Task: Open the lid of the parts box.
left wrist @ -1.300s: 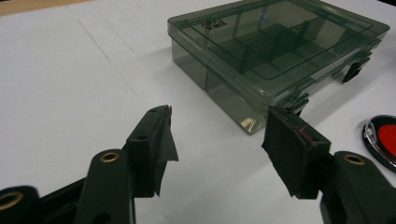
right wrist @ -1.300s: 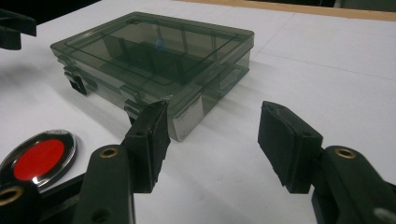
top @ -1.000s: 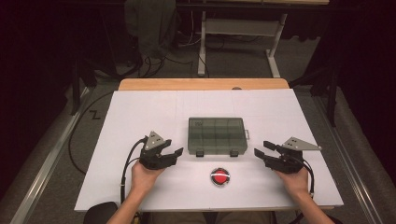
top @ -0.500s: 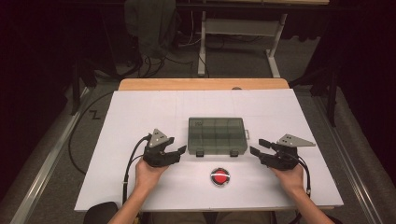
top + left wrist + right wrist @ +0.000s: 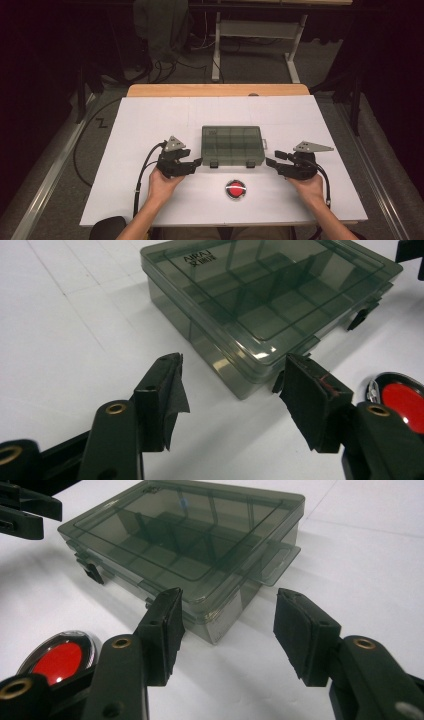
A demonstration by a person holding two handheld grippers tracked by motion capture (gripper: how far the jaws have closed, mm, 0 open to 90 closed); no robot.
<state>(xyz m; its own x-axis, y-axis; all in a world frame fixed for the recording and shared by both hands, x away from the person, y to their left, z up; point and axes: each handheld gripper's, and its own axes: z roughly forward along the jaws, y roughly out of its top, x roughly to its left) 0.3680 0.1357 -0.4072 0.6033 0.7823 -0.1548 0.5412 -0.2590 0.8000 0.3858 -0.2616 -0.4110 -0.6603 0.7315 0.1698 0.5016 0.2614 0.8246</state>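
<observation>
A smoky, see-through compartment box (image 5: 232, 145) lies closed on the white table (image 5: 150, 120), its two latches facing the person. My left gripper (image 5: 196, 163) stands open at the box's near left corner (image 5: 250, 385), jaws on either side of that corner without touching it. My right gripper (image 5: 270, 162) is open too, with the near right corner of the box (image 5: 215, 630) between its jaws. In the left gripper view the left gripper (image 5: 232, 385) has empty jaws, as does the right gripper (image 5: 227, 617) in its own view. Inside the box (image 5: 270, 295) I see dividers.
A round red button (image 5: 235, 189) in a chrome ring sits on the table just in front of the box, between the two hands; the button (image 5: 405, 397) lies close by the left gripper's right jaw. Beyond the table's wooden far edge (image 5: 215, 90) stand desk legs and cables.
Both grippers have slid inward toward the box's near corners, the right one more than the left. The box and button have not moved.
</observation>
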